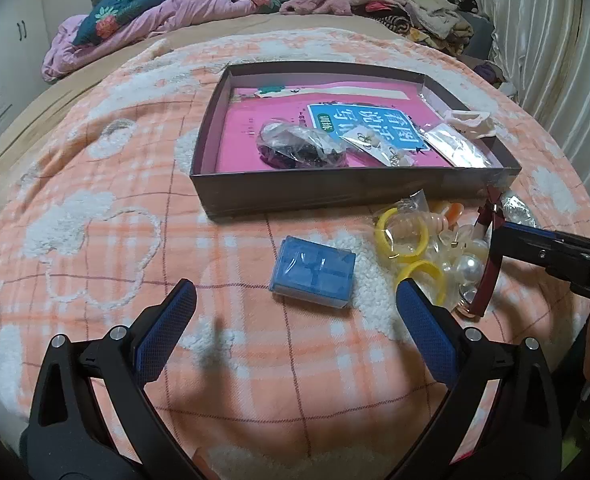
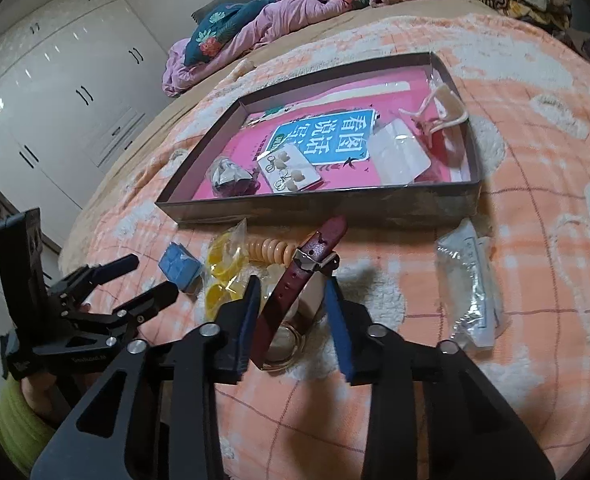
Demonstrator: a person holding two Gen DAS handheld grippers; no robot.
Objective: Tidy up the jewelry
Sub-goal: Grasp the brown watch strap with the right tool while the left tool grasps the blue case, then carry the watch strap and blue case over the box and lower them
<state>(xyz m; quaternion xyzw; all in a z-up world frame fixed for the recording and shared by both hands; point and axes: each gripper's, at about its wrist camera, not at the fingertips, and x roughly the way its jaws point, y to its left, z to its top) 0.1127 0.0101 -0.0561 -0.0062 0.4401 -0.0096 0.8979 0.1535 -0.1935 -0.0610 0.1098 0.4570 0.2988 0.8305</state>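
Bed covered by an orange-and-white plaid blanket (image 1: 95, 240). A shallow dark box (image 1: 335, 192) lies on it; inside are a pink booklet (image 1: 239, 136), a bagged dark item (image 1: 295, 148), an earring card (image 1: 379, 148), a flat clear packet (image 1: 455, 148) and a pale hair claw (image 1: 471, 120) at the far right corner.

In front of the box: a small blue gift box (image 1: 313, 276), and just right of it a heap of bagged yellow rings (image 1: 403, 236), a peach coil (image 2: 269, 250) and pearl pieces (image 1: 467, 266). A clear packet (image 2: 471, 288) lies apart to the right.

The left hand-held gripper (image 1: 295, 320) hovers near the blue gift box, fingers spread wide, holding nothing. The right hand-held gripper (image 2: 295, 320) has a maroon-strapped watch (image 2: 295, 280) standing tilted between its partly open fingers; whether both pads touch the strap cannot be told.
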